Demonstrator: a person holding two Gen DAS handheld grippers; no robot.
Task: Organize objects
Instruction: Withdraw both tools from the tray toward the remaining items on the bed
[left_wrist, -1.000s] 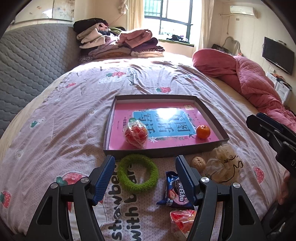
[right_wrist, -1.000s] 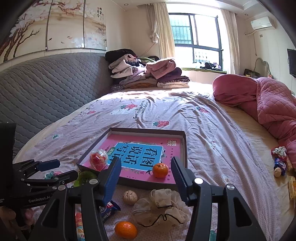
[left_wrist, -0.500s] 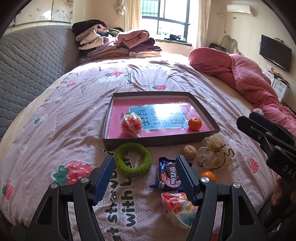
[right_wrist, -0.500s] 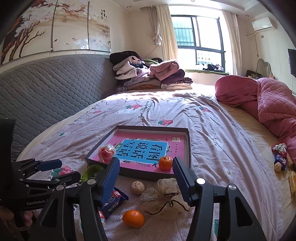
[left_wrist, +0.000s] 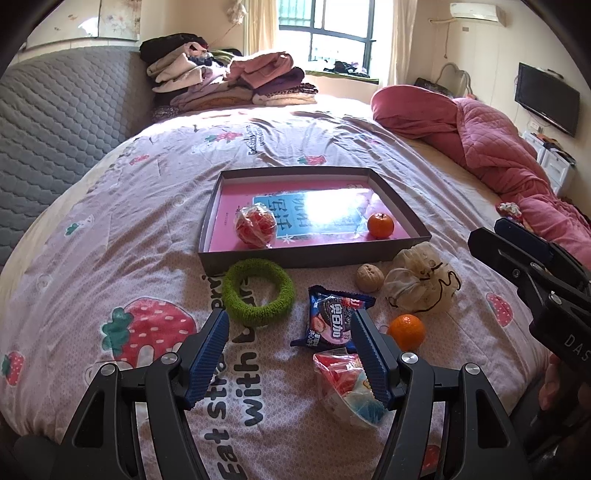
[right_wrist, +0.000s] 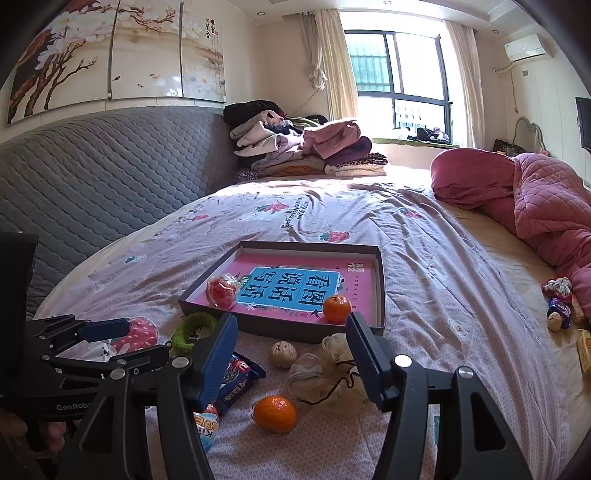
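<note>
Both grippers empty — tray w/ orange

Right gripper jaws opening, empty, above tangerine, mesh pouch, tray

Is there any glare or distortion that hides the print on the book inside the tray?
Left wrist view: sunlight glare whitens the middle of the book in the tray. Right wrist view: no glare, the characters read clearly. Both views: fisheye bending, dark corners.

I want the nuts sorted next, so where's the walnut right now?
The walnut lies on the bedspread just outside the tray's near wall, between the green ring and the mesh pouch.
</note>
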